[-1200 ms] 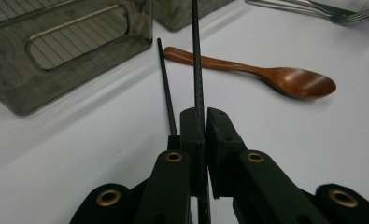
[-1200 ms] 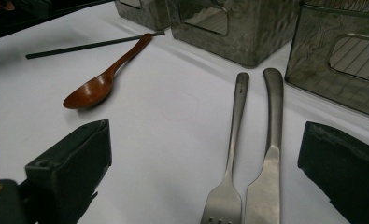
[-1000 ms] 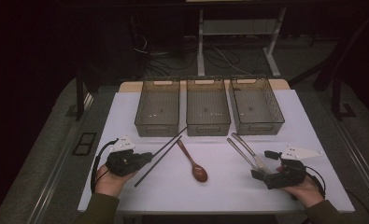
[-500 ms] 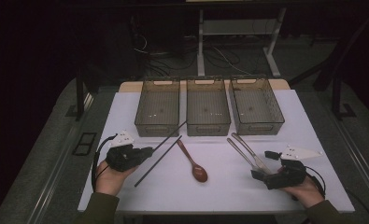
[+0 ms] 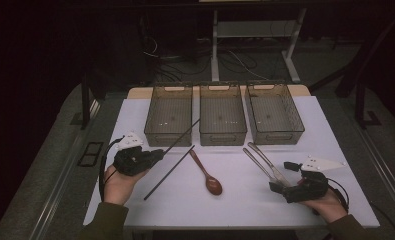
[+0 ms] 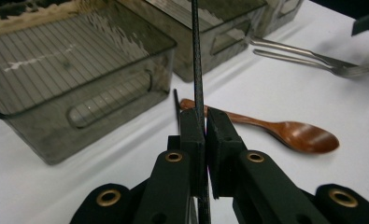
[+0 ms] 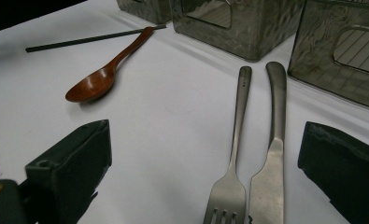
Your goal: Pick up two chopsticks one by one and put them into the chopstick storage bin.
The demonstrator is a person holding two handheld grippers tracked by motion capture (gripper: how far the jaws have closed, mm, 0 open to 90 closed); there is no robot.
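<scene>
The left tool (image 6: 204, 122) is clenched on a black chopstick (image 6: 197, 60), its far end lifted toward the left bin (image 5: 169, 116); the other chopstick (image 5: 169, 172) lies on the counter (image 5: 245, 200) beside the spoon (image 5: 208, 175); the right tool (image 7: 205, 154) stands released, fork (image 7: 233, 154) and knife (image 7: 272, 158) between its jaws.

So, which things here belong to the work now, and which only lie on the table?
In use:
- left gripper, shut on black chopstick
- left bin, nearest its tip

Lying about:
- second chopstick
- wooden spoon
- fork
- knife
</scene>
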